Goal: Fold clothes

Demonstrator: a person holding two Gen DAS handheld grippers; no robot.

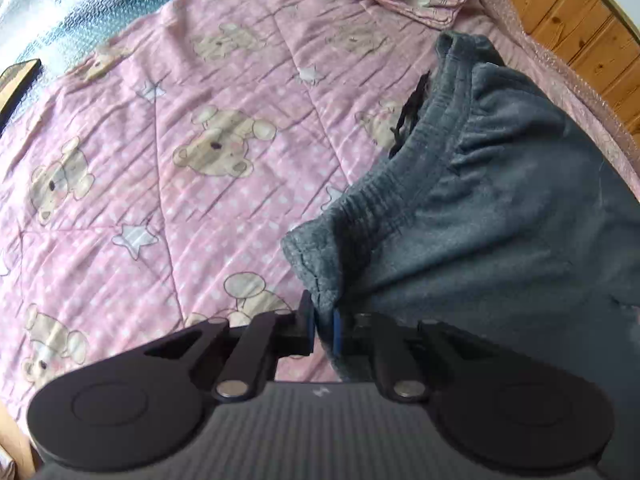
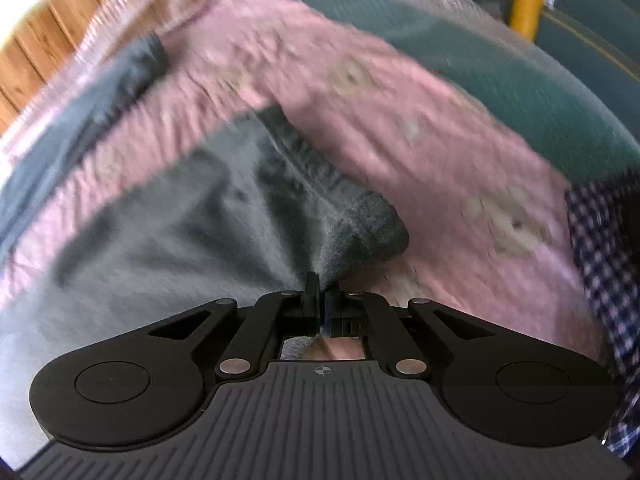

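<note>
Grey sweatpants (image 1: pixel 500 208) lie on a pink teddy-bear quilt (image 1: pixel 180 160), their ribbed waistband (image 1: pixel 424 136) and black drawstring facing left. My left gripper (image 1: pixel 323 320) is shut on the near corner of the waistband, with cloth pinched between its pads. In the blurred right wrist view the same grey sweatpants (image 2: pixel 168 232) spread to the left, and my right gripper (image 2: pixel 322 292) is shut on a bunched fold of them. One trouser leg (image 2: pixel 80 128) trails toward the far left.
Bubble wrap (image 1: pixel 60 12) covers the surface beyond the quilt. A wooden panelled wall (image 1: pixel 580 28) stands at the far right. A checked blue-and-white cloth (image 2: pixel 604 264) shows at the right edge of the right wrist view, and a yellow post (image 2: pixel 526 8) stands behind.
</note>
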